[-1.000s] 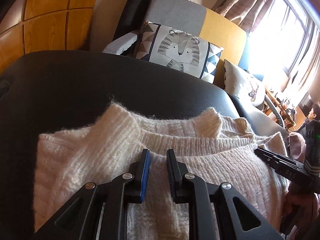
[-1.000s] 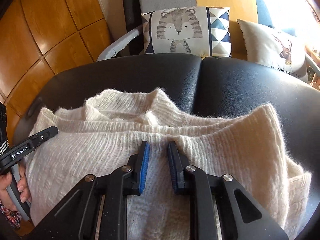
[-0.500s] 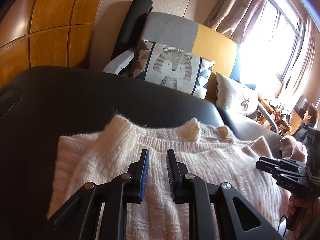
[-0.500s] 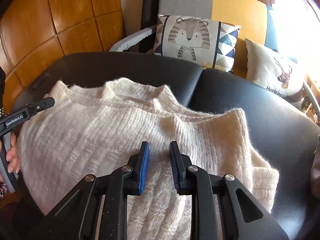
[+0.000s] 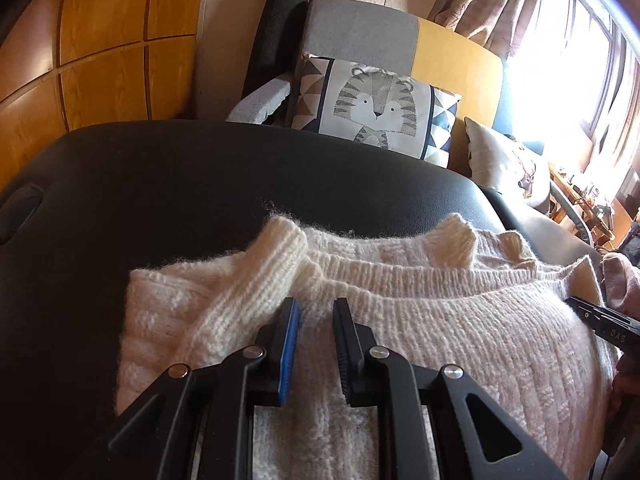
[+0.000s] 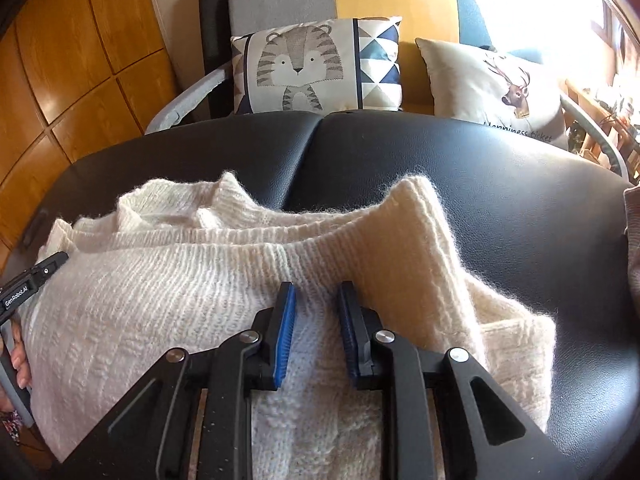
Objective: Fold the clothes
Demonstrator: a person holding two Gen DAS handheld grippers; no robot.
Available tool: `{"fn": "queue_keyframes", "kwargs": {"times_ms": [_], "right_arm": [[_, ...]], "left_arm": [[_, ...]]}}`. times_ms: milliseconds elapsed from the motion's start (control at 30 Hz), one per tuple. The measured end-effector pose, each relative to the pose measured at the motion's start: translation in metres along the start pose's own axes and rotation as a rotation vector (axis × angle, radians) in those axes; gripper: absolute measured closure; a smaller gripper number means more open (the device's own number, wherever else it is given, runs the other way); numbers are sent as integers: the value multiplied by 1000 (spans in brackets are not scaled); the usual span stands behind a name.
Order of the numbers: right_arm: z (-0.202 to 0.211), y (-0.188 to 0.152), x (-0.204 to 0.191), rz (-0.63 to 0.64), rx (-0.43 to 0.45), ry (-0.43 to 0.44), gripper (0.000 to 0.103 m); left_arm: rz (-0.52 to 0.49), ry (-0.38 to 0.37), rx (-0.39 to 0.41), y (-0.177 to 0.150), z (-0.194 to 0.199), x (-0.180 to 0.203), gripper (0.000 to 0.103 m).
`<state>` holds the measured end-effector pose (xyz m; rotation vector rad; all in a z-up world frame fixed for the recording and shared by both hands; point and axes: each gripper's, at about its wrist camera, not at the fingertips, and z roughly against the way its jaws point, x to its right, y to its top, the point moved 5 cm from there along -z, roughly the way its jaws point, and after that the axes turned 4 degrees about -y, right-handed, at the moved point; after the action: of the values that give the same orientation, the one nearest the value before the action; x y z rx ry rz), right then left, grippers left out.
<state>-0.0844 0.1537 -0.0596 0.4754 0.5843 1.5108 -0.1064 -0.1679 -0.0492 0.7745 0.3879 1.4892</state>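
sweater point(image 5: 460, 340) lies folded on black cushion point(image 5: 200, 200), left claw point(image 5: 316, 344) and right claw point(image 6: 316, 332) spread above it.

Left gripper point(image 5: 316, 344) jaws apart over cream sweater point(image 5: 440, 340) on black bench point(image 5: 180, 200), tiger cushion point(image 5: 374, 106) behind (right gripper point(image 5: 600, 318) at edge).

Blown-out window point(image 5: 592, 52) glare at right, fisheye-warped edges, sharp centre

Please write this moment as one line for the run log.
task: fold clothes | cream knit sweater lying partly folded on black padded table | left gripper open, above sweater | right gripper open, above sweater
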Motion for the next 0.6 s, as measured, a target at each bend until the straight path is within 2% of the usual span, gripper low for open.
{"fn": "queue_keyframes", "kwargs": {"times_ms": [100,267,400,433,467,600], "right_arm": [[2,1,-3,14,-2,1,80],[25,4,-12,42,24,2,77],[56,1,-27,69,82,20,76],[62,-1,-31,82,93,17,72],[65,-3,-35,97,100,11,69],[63,-10,-42,130,92,-6,68]], "left_arm": [[-4,11,-3,0,2,2,86],[-51,103,8,0,17,19,86],[-52,114,5,-2,30,26,86],[-47,117,4,-2,33,26,86],[-42,120,5,-2,36,26,86],[-48,157,6,-4,41,24,86]]}}
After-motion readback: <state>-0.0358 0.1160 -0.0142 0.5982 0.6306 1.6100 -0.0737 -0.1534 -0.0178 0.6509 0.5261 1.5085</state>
